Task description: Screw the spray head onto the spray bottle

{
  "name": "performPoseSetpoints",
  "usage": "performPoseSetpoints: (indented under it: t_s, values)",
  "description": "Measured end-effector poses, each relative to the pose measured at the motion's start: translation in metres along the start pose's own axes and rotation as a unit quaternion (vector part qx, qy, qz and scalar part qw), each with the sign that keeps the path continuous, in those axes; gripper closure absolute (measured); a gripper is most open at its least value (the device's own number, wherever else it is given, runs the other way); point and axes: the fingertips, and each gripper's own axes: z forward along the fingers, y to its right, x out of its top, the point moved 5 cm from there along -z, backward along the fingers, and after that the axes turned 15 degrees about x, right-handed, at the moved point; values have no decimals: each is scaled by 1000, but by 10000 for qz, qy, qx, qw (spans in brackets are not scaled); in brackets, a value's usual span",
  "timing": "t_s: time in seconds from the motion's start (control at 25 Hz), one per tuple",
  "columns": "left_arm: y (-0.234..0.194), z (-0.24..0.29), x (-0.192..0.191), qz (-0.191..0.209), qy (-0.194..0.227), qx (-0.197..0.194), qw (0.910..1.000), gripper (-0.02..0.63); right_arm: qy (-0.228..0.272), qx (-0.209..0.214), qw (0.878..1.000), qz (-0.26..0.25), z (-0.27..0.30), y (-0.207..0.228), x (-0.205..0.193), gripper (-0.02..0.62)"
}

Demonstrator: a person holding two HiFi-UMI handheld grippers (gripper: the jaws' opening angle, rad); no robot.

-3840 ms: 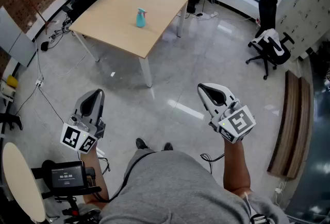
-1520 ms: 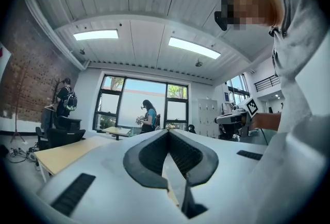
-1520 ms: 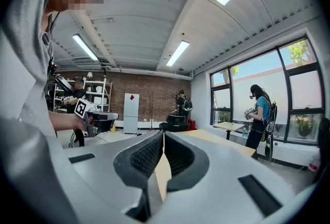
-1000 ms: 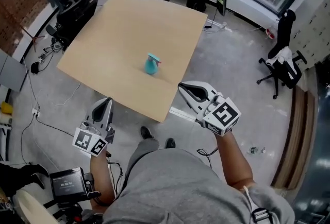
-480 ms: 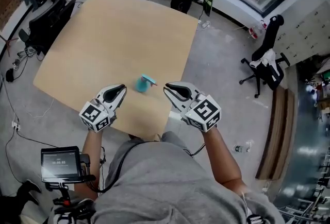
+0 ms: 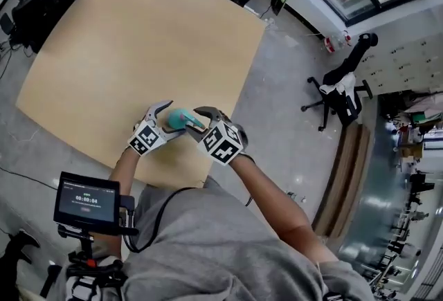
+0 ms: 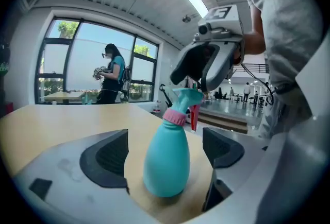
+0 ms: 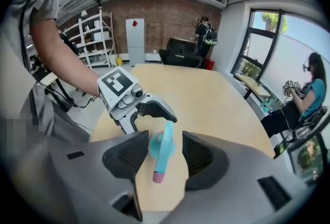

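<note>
A teal spray bottle [image 6: 180,117] with a pink collar and a teal spray head stands upright near the front edge of the wooden table [image 6: 131,37]. My left gripper [image 6: 168,121] flanks it from the left. Its jaws are opening, and the bottle's body [image 7: 165,161] stands between the pads [image 7: 105,158] with a gap on each side. My right gripper [image 6: 199,121] comes in from the right at the top. Its jaws are opening too, around the spray head [image 8: 164,148], and the pads [image 8: 198,156] do not press on it.
The table's front edge runs just below the bottle, with grey floor beyond. A small monitor [image 6: 86,201] hangs at my lower left. An office chair [image 6: 336,88] stands off to the right. A person [image 7: 111,76] stands by the windows at another table.
The table has come close as the person walked up to it. Both grippers have moved inward and now flank the bottle, left at its body, right at its head.
</note>
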Motion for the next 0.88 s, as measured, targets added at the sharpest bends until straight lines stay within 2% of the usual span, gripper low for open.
performPoseSetpoints:
  t_s: [0.12,0.16,0.2,0.28,0.36,0.4,0.44,0.48,0.56,0.6,0.64,0.68,0.72,0.76,0.8,0.84,0.88]
  values:
    - [24,10,-7,438,-159,-436,9980,178,-404,96,9990,-146,8,-9,-1,410]
    - [30,13,-8,539,-214,-545,9968,178,-475,148,9985,-228,8,-13,1,440]
    - [35,14,-8,603,-252,-597,9961,178,-521,201,9978,-363,7,-17,5,496]
    - [39,15,-6,640,-252,-516,9963,179,-619,343,9940,-838,3,-26,14,505]
    - [40,15,-4,615,-188,-425,9970,215,-887,533,9804,-1674,0,-34,21,505]
    - [42,15,-3,588,-136,-422,9973,216,-1103,640,9662,-2240,-2,-36,22,505]
    - [43,16,-2,563,-90,-438,9974,216,-1347,761,9446,-2894,-4,-38,22,505]
    - [45,17,0,553,-58,-456,9974,219,-1593,890,9144,-3613,-6,-38,21,505]
    - [48,21,2,553,-21,-468,9974,221,-2017,1148,8369,-4957,-9,-38,17,505]
    - [49,23,3,549,-8,-461,9974,221,-2174,1286,8021,-5411,-10,-37,16,505]
    - [50,26,4,542,1,-447,9975,221,-2291,1434,7777,-5675,-11,-36,15,505]
    - [51,28,6,534,7,-427,9977,222,-2375,1591,7676,-5736,-12,-35,15,505]
    - [52,30,7,527,10,-398,9978,222,-2441,1754,7761,-5544,-12,-32,15,504]
    - [53,32,9,517,14,-355,9980,222,-2501,1918,8047,-5031,-11,-28,16,505]
    - [54,34,10,496,26,-287,9984,223,-2558,2070,8473,-4169,-9,-21,16,504]
    - [54,36,11,459,48,-185,9988,223,-2582,2193,8915,-3009,-7,-13,15,503]
    - [54,37,12,407,82,-47,9991,223,-2532,2274,9246,-1712,-7,-5,15,503]
